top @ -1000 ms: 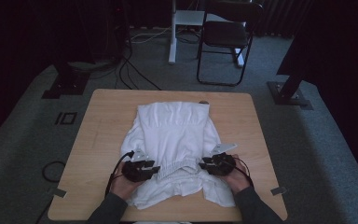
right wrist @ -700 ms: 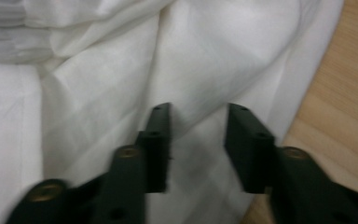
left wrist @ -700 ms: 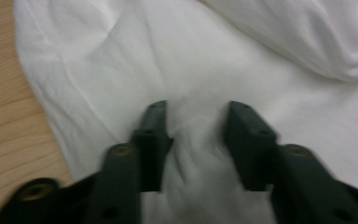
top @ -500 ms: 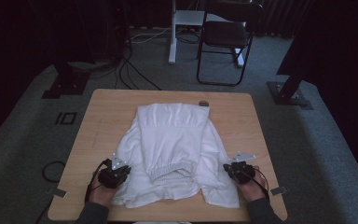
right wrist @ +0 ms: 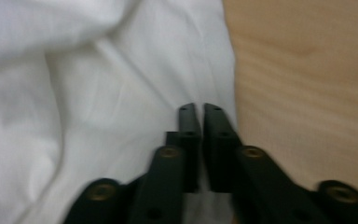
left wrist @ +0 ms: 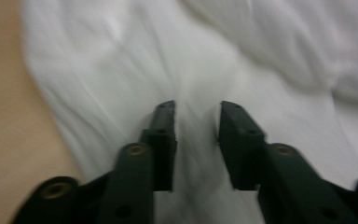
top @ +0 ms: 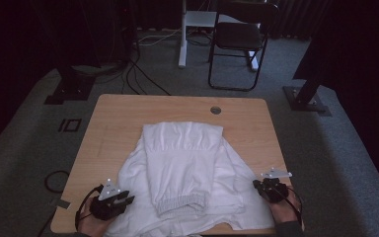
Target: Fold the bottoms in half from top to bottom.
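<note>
A white garment (top: 187, 153) lies spread on the wooden table (top: 123, 116), a ribbed hem toward the near edge. My left gripper (top: 127, 200) rests at its near left corner. In the left gripper view the left gripper (left wrist: 196, 109) is open above the cloth (left wrist: 261, 60); its jaws have just been opening, with no cloth pinched between them. My right gripper (top: 255, 185) sits at the garment's right edge. In the right gripper view the right gripper (right wrist: 199, 108) has its jaws almost together over that edge (right wrist: 135, 70); they have just parted to a thin slit with no cloth visible in it.
A round cable hole (top: 215, 109) is at the table's far side. Beyond the table stand a black chair (top: 239, 39), a white stand (top: 182, 34) and cables on the grey carpet (top: 143, 74). Bare wood shows left and right of the garment.
Both grippers have moved apart from the middle of the hem to the garment's left and right edges, and the lower part of the garment now lies spread wider.
</note>
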Demonstrator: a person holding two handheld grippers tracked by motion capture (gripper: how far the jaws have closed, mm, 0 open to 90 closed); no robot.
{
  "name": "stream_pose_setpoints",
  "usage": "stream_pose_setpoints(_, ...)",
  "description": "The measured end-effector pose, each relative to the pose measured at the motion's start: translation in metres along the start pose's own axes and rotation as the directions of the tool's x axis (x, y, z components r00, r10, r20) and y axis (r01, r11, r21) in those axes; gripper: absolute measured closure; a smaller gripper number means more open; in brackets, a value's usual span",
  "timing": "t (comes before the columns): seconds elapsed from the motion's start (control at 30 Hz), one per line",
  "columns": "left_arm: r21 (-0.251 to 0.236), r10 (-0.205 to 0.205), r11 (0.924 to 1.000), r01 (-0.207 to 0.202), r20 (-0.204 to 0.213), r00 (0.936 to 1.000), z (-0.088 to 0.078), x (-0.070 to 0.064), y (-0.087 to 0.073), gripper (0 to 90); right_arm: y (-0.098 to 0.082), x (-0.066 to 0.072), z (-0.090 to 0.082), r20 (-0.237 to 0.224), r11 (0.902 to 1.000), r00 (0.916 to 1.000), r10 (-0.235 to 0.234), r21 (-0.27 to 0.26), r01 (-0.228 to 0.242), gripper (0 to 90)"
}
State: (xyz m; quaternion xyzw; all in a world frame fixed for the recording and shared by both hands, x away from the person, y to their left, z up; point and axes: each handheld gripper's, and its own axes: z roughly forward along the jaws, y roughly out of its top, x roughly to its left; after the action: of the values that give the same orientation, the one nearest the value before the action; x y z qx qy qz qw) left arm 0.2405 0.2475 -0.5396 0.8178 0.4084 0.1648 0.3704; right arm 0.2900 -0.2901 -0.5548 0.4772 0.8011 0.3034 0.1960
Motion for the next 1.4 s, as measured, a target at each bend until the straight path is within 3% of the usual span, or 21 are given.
stream_pose_setpoints(0.07,-0.054,-0.023,0.9983,0.021,-0.030,0.9993,-0.004,0.009,0.012,58.7,0.007,-0.001,0.001,-0.006,0.9994,0.9999,0.015,-0.032,-0.015,73.6)
stream_pose_setpoints(0.17,-0.109,-0.042,0.9935,0.033,-0.082,0.9958,-0.004,0.028,0.038,55.4,0.027,-0.002,0.003,-0.043,0.9950,0.9986,0.030,-0.094,-0.034,64.8)
stream_pose_setpoints(0.27,-0.130,-0.044,0.9911,0.028,-0.115,0.9924,0.002,0.044,0.060,53.7,0.051,-0.004,0.010,-0.083,0.9907,0.9961,0.030,-0.130,-0.041,60.4)
stream_pose_setpoints(0.4,-0.129,-0.052,0.9910,0.035,-0.131,0.9901,0.016,0.064,0.091,49.3,0.081,-0.004,0.022,-0.116,0.9859,0.9931,0.017,-0.163,-0.036,57.7)
stream_pose_setpoints(0.67,-0.126,-0.079,0.9900,0.062,-0.131,0.9882,0.056,0.088,0.137,42.5,0.134,0.003,0.047,-0.143,0.9753,0.9893,-0.030,-0.221,-0.002,51.3)
stream_pose_setpoints(0.8,-0.112,-0.119,0.9883,0.103,-0.144,0.9824,0.079,0.100,0.151,39.3,0.156,0.003,0.062,-0.140,0.9726,0.9899,-0.022,-0.232,-0.011,48.4)
stream_pose_setpoints(0.97,-0.106,-0.174,0.9814,0.161,-0.132,0.9759,0.108,0.113,0.163,37.7,0.178,-0.004,0.085,-0.136,0.9708,0.9903,0.028,-0.233,-0.059,43.3)
stream_pose_setpoints(1.03,-0.094,-0.201,0.9772,0.190,-0.116,0.9728,0.118,0.115,0.168,36.2,0.185,-0.007,0.094,-0.131,0.9727,0.9901,0.050,-0.218,-0.078,40.5)
stream_pose_setpoints(1.13,-0.074,-0.198,0.9792,0.189,-0.136,0.9708,0.133,0.116,0.172,33.3,0.192,-0.010,0.109,-0.133,0.9744,0.9882,0.076,-0.200,-0.102,37.2)
stream_pose_setpoints(1.23,-0.035,-0.231,0.9730,0.228,-0.157,0.9603,0.148,0.120,0.172,32.5,0.198,-0.011,0.126,-0.124,0.9805,0.9875,0.097,-0.158,-0.116,35.1)
stream_pose_setpoints(1.37,-0.008,-0.234,0.9716,0.236,-0.172,0.9570,0.160,0.123,0.174,32.6,0.201,-0.011,0.143,-0.125,0.9834,0.9850,0.119,-0.122,-0.134,32.2)
stream_pose_setpoints(1.4,-0.006,-0.249,0.9679,0.251,-0.169,0.9538,0.165,0.125,0.172,32.6,0.202,-0.010,0.147,-0.127,0.9838,0.9840,0.125,-0.113,-0.140,31.6)
